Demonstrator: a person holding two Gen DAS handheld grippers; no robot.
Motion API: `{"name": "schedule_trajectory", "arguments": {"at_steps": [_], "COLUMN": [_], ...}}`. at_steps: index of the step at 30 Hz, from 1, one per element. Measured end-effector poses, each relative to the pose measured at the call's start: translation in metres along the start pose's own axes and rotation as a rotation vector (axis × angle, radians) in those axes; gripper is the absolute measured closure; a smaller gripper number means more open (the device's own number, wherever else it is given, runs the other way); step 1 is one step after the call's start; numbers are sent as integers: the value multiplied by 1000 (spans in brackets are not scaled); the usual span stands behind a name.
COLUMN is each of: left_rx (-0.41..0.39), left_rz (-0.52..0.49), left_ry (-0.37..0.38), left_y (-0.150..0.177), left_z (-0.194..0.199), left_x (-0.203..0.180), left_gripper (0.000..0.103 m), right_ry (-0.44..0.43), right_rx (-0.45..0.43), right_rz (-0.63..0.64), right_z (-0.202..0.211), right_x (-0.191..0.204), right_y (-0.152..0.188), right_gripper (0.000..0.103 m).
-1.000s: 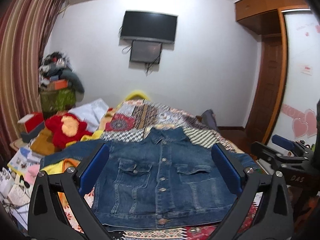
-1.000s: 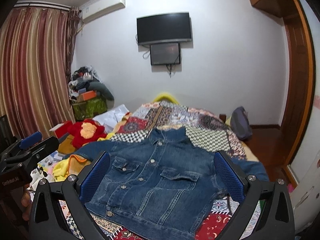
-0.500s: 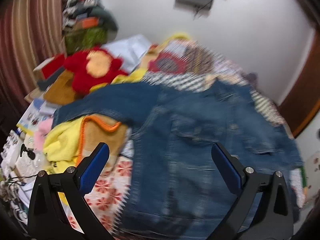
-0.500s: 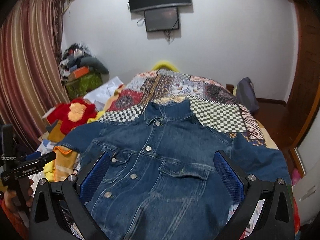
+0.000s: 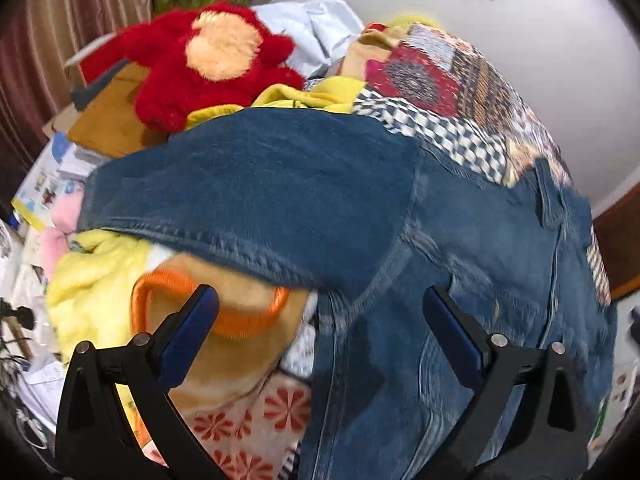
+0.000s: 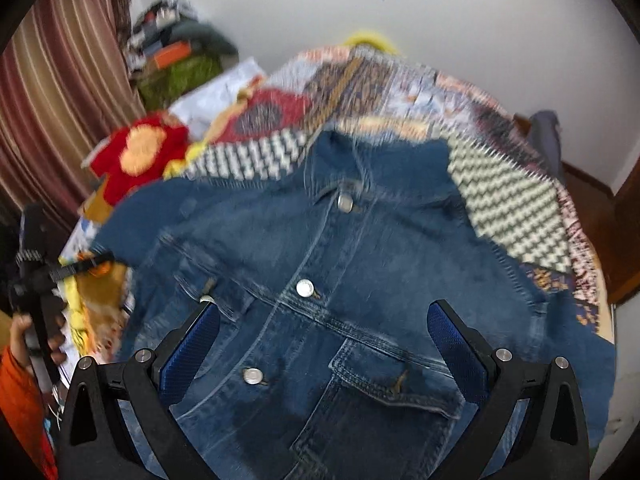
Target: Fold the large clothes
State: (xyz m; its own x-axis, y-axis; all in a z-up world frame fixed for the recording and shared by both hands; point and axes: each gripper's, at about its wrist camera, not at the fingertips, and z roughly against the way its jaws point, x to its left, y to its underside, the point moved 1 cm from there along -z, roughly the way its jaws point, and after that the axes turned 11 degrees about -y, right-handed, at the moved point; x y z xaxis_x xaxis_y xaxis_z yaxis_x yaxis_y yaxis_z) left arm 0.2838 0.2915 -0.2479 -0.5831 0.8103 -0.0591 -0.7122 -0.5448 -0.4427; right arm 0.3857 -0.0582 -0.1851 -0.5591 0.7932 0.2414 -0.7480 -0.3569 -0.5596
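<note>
Blue denim button-front jacket (image 6: pixel 320 280) lies flat, unfolded; both wide-open, empty grippers, left (image 5: pixel 320 312) and right (image 6: pixel 324 324), have descended toward it for grasping.

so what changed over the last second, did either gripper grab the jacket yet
Not yet. Both grippers came down and closer to the denim jacket. The left gripper swung left toward the jacket's left sleeve and now sits over the armpit. The right gripper moved in over the chest. Both stayed open and empty. The jacket stayed flat on the bed, buttoned, and the red plush toy did not move.
</note>
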Motion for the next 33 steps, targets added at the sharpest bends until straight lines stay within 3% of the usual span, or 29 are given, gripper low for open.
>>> {"name": "schedule_trajectory", "arguments": {"at_steps": [4, 11, 12, 17, 19, 25, 29, 33], "left_rx": [14, 21, 12, 2, -14, -162, -311, -406], "left_rz": [72, 129, 148, 171, 133, 26, -38, -124], "left_ry": [67, 133, 132, 26, -51, -144, -127, -41], "left_y": [-14, -29, -31, -45, -46, -49, -57, -55], "left_z": [-10, -23, -24, -33, -36, -4, 44, 82], "left_x": [8, 16, 19, 30, 29, 11, -12, -48], "left_gripper": [0, 2, 6, 61, 76, 87, 91, 93], "right_ry": [-32, -61, -69, -100, -95, -77, -73, -63], "right_rx": [104, 202, 211, 230, 232, 233, 210, 170], "right_rz": [15, 19, 16, 10, 17, 14, 8, 14], "right_z": [-42, -85, -88, -95, -95, -85, -67, -46], "right_x": [-7, -15, -15, -18, -18, -26, -32, -33], "right_y": [2, 5, 6, 9, 9, 10, 9, 6], "right_gripper": [0, 1, 1, 3, 3, 3, 3, 4]}}
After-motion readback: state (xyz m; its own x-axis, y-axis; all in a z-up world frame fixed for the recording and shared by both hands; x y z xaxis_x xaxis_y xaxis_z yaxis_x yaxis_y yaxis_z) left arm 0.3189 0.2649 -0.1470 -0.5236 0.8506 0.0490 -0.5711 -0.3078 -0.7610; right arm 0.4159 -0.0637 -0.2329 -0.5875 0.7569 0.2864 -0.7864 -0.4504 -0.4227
